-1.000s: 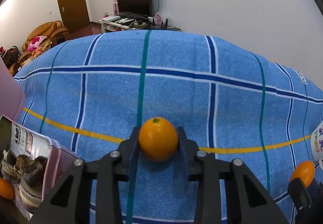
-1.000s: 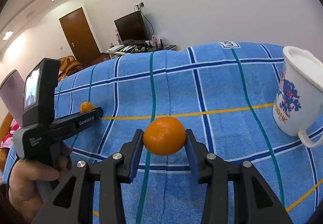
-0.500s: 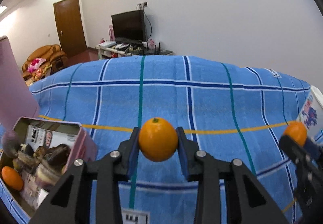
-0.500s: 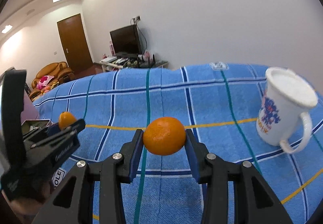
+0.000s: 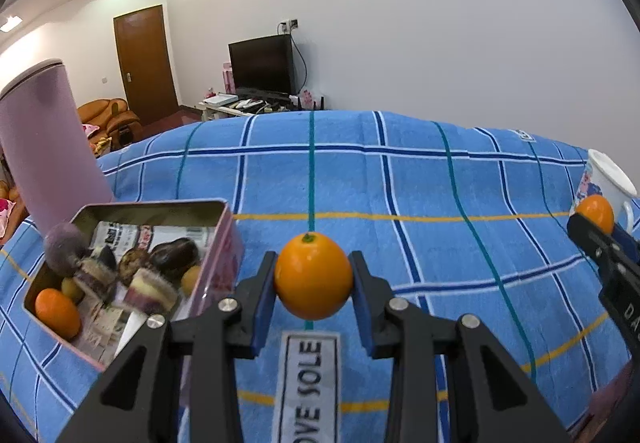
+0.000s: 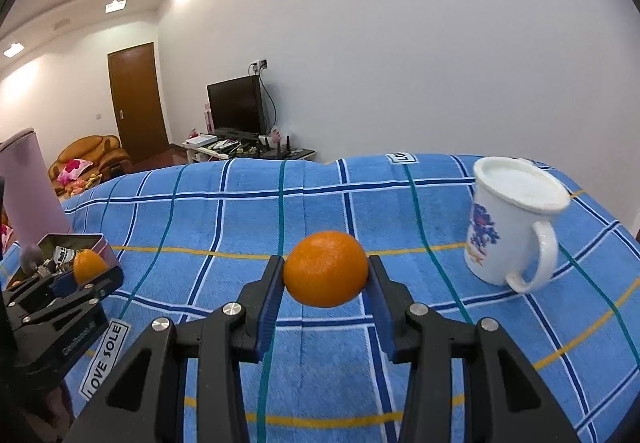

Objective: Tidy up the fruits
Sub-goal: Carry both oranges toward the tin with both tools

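The left gripper squeezes an orange, the pink tin sits just to its left, nearer than the right gripper, squeezing a tangerine.

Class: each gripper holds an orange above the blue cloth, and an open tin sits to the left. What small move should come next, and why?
Probably swing the left gripper left until its orange is over the pink tin: the tin already holds fruit, lies nearest, and that orange is off the blue cloth.
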Demonstrator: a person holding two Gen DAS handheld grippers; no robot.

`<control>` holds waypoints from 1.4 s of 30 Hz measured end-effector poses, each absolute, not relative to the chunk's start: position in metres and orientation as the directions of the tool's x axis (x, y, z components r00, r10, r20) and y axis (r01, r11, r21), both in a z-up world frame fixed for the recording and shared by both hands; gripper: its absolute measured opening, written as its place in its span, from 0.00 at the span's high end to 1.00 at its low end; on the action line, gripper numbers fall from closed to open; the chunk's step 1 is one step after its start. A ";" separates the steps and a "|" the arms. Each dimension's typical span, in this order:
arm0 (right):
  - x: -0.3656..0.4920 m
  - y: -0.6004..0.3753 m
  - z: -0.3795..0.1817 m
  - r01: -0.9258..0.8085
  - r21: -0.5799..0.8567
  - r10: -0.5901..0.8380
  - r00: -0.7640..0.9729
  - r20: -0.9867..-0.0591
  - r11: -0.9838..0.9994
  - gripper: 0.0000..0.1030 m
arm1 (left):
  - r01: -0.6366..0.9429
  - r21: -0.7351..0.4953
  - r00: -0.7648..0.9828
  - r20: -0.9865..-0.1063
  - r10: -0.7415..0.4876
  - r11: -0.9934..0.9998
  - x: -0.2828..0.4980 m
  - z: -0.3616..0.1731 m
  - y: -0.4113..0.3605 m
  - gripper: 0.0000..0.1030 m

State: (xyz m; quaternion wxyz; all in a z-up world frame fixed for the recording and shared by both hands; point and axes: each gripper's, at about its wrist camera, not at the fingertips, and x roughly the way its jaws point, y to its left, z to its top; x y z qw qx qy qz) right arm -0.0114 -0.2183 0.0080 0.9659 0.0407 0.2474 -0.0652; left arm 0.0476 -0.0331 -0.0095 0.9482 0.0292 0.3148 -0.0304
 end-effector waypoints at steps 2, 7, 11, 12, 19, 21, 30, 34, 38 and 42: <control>-0.019 -0.216 0.009 0.147 0.035 -0.113 0.873 -0.475 0.989 0.58 | 0.079 0.044 0.806 -0.591 -0.038 0.996 0.039 -0.009 -0.030 0.64; -0.031 -0.208 0.013 0.141 0.001 -0.125 0.881 -0.456 0.990 0.58 | 0.081 0.053 0.819 -0.573 -0.036 0.995 0.026 -0.007 -0.024 0.64; -0.040 -0.204 0.012 0.142 -0.009 -0.131 0.886 -0.444 0.990 0.58 | 0.086 0.059 0.828 -0.560 -0.038 0.995 0.017 -0.005 -0.022 0.64; -0.041 -0.204 0.013 0.144 -0.009 -0.133 0.886 -0.444 0.990 0.58 | 0.088 0.059 0.830 -0.556 -0.040 0.994 0.015 -0.005 -0.021 0.64; -0.054 -0.201 0.013 0.154 -0.009 -0.143 0.890 -0.433 0.988 0.58 | 0.097 0.055 0.833 -0.551 -0.051 0.994 0.005 -0.004 -0.017 0.64; -0.058 -0.199 0.014 0.153 -0.012 -0.143 0.891 -0.432 0.988 0.58 | 0.099 0.052 0.833 -0.550 -0.054 0.994 0.003 -0.004 -0.016 0.64; -0.074 -0.191 0.015 0.150 -0.013 -0.142 0.898 -0.417 0.989 0.58 | 0.101 0.043 0.829 -0.555 -0.060 0.994 -0.004 -0.005 -0.010 0.64; -0.077 -0.191 0.014 0.153 -0.008 -0.143 0.897 -0.418 0.988 0.58 | 0.101 0.042 0.830 -0.554 -0.061 0.994 -0.007 -0.005 -0.008 0.64; -0.081 -0.189 0.014 0.154 -0.008 -0.144 0.898 -0.416 0.988 0.58 | 0.105 0.041 0.833 -0.549 -0.065 0.994 -0.011 -0.004 -0.006 0.64; -0.084 -0.186 0.014 0.152 -0.007 -0.141 0.898 -0.418 0.988 0.58 | 0.108 0.040 0.834 -0.548 -0.069 0.993 -0.013 -0.004 -0.004 0.64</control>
